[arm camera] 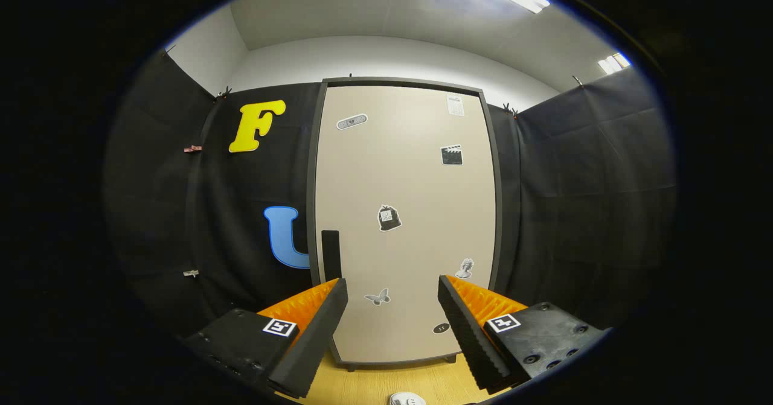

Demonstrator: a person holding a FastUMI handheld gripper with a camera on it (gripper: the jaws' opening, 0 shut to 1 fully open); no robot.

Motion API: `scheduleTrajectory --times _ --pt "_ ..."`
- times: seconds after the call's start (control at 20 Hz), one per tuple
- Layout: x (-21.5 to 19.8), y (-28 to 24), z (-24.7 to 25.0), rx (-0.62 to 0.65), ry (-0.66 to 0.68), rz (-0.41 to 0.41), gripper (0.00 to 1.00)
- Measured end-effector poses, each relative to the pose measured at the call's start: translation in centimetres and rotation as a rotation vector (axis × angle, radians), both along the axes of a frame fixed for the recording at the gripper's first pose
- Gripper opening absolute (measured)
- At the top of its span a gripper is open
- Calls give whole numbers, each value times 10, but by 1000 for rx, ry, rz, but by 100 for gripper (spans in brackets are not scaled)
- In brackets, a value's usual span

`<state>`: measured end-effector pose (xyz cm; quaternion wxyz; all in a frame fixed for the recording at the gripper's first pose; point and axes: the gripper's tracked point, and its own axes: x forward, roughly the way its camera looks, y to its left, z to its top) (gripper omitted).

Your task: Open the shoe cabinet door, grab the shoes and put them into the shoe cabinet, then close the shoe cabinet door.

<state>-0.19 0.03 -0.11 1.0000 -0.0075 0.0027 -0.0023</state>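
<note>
Shoe cabinet door stands shut, straight ahead of and beyond the gripper, whose jaws hang apart and empty; its upright dark handle sits near the door's left edge, just above the left finger. Stickers dot the door, none carrying readable writing.

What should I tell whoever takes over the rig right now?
Tongs: open, holding nothing, aimed at the shoe cabinet door from a short way back.
Door: shut; its dark handle sits on the left edge, just above the left finger.
Shoe: a white one partly in sight on the wooden floor, below and between the fingers.
Done: nothing yet.
Left: open the door, put the shoes inside, close the door.
</note>
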Motion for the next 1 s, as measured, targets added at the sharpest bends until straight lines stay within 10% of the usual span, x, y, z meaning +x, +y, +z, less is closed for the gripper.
scheduleTrajectory --times 1.0 --pt "51 41 -27 6 51 29 98"
